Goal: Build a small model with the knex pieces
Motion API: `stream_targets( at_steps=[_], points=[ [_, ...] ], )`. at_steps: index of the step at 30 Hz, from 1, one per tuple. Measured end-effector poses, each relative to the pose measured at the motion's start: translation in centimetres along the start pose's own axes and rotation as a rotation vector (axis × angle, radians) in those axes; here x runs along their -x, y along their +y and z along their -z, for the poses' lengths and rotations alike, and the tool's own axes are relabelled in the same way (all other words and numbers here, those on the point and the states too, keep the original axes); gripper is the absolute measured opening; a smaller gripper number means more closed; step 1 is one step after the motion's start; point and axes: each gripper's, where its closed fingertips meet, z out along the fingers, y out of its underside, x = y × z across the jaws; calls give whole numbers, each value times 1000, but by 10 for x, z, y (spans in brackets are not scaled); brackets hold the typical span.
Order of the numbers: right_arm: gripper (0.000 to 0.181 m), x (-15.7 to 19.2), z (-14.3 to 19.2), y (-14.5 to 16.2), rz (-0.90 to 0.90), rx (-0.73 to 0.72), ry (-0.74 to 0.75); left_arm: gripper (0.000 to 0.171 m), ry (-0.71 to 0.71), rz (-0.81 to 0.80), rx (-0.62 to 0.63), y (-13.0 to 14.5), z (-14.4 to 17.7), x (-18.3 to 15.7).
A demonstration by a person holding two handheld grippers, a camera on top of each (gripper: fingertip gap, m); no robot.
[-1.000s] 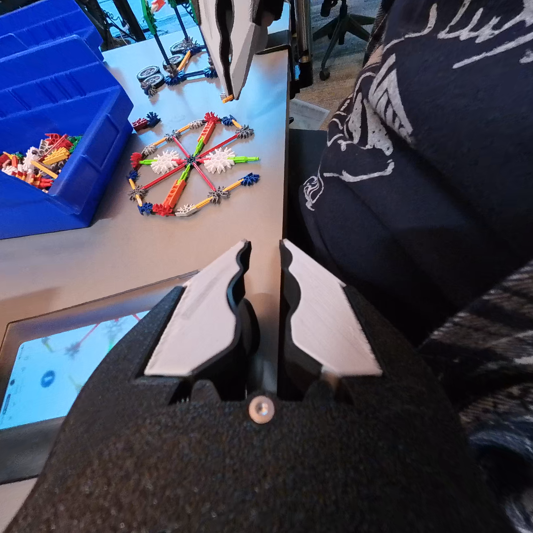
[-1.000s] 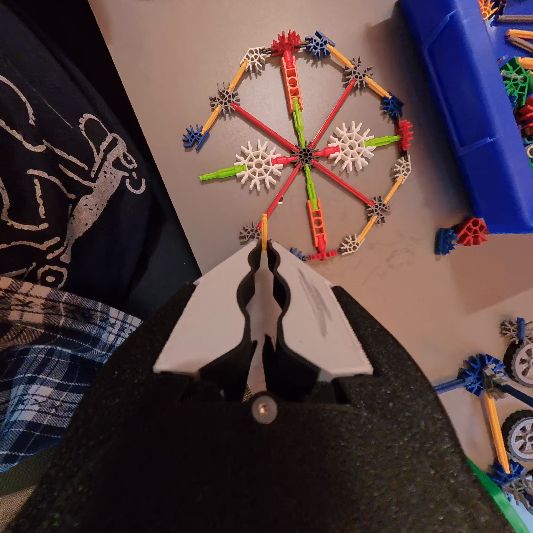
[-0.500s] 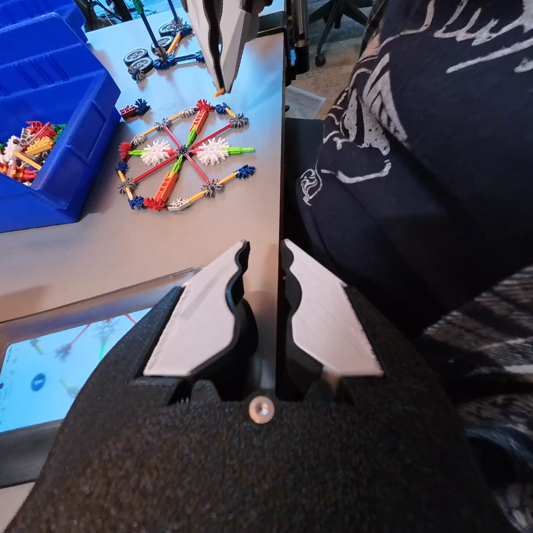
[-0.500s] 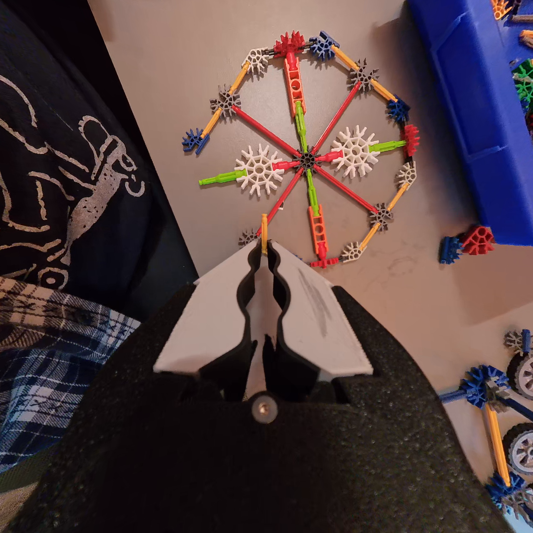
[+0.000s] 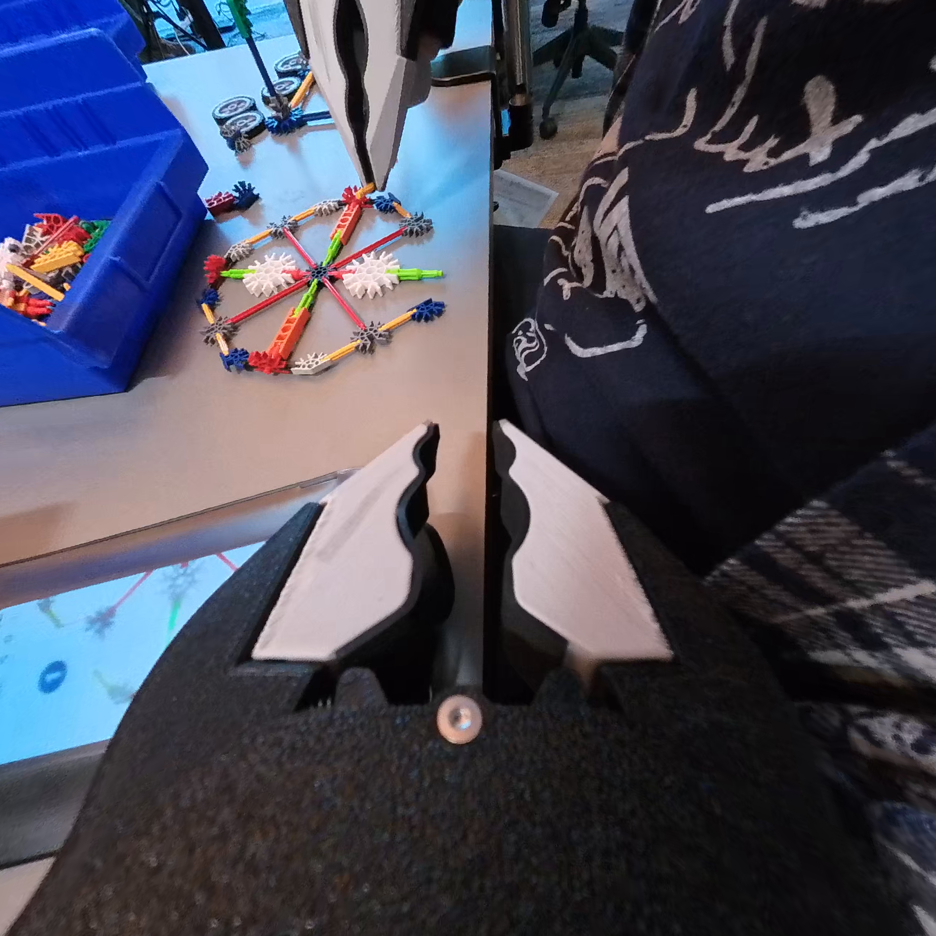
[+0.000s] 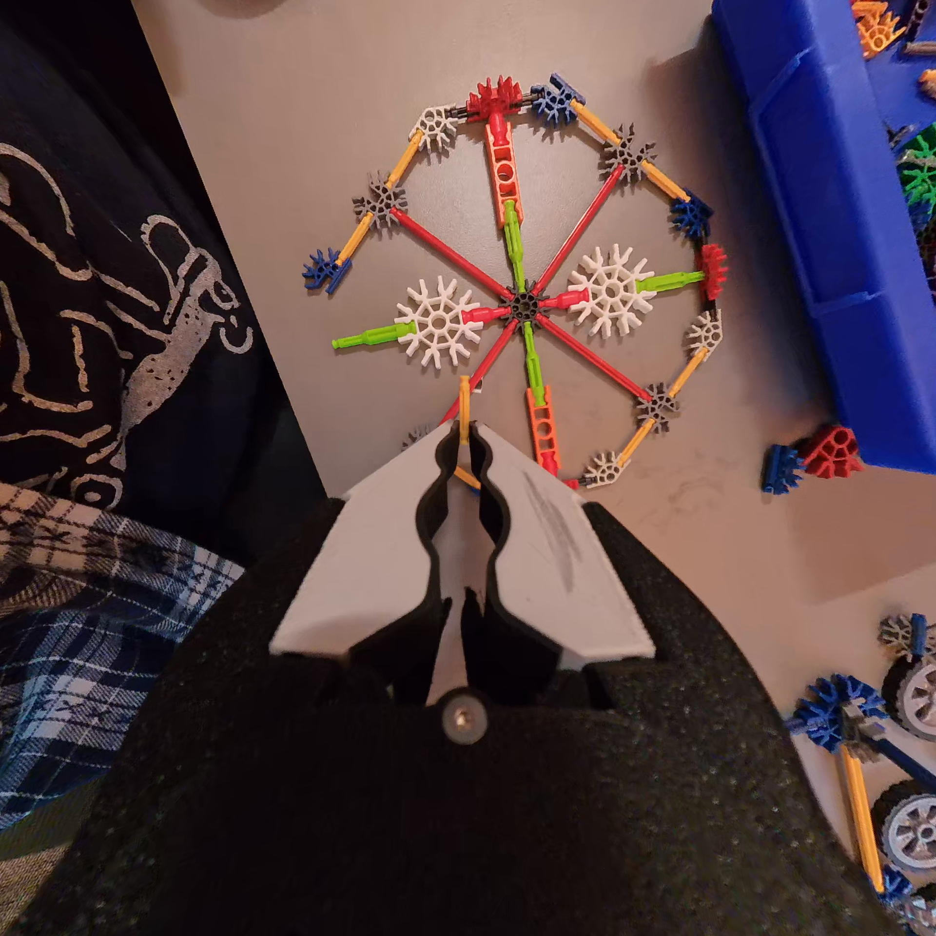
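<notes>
A flat wheel of toy rods and connectors (image 6: 521, 306) lies on the grey table; it also shows in the left wrist view (image 5: 319, 276). It has red spokes, two white snowflake connectors and a rim of yellow rods with a gap on the person's side. My right gripper (image 6: 463, 428) is shut on a short yellow rod (image 6: 464, 402) and holds it just above the wheel's near rim, by a grey connector (image 6: 418, 435). It shows from afar in the left wrist view (image 5: 375, 177). My left gripper (image 5: 463, 430) is open and empty over the table's edge.
A blue bin (image 5: 96, 243) of loose toy pieces stands beside the wheel. A red and blue connector pair (image 6: 810, 458) lies near it. A wheeled toy build (image 6: 891, 749) sits farther along. A lit tablet (image 5: 76, 648) lies under my left gripper. A person's dark shirt (image 5: 709, 253) is at the table edge.
My right gripper with the yellow rod has come lower and closer to the wheel's rim. My left gripper has shifted a little; its jaws stay as they were.
</notes>
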Motion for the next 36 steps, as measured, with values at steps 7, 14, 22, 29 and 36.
stream_targets(
  at_steps=[7, 14, 22, 29, 36],
  points=[
    [3, 7, 6, -2, 18, -26, -5, 20, -37, 6, -36, -5, 4, 5],
    [3, 39, 2, -5, 377, -8, 61, 20, -46, -2, -17, -6, 4, 1],
    [3, 35, -5, 6, 602, 83, 130, 20, -51, -12, 6, 0, 3, 3],
    [3, 32, -12, 6, 743, 132, 90, 19, -52, -5, 8, 6, 5, 8],
    [3, 31, -16, 10, 802, 170, 57, 19, -49, -2, 16, 12, 6, 11]
  ],
)
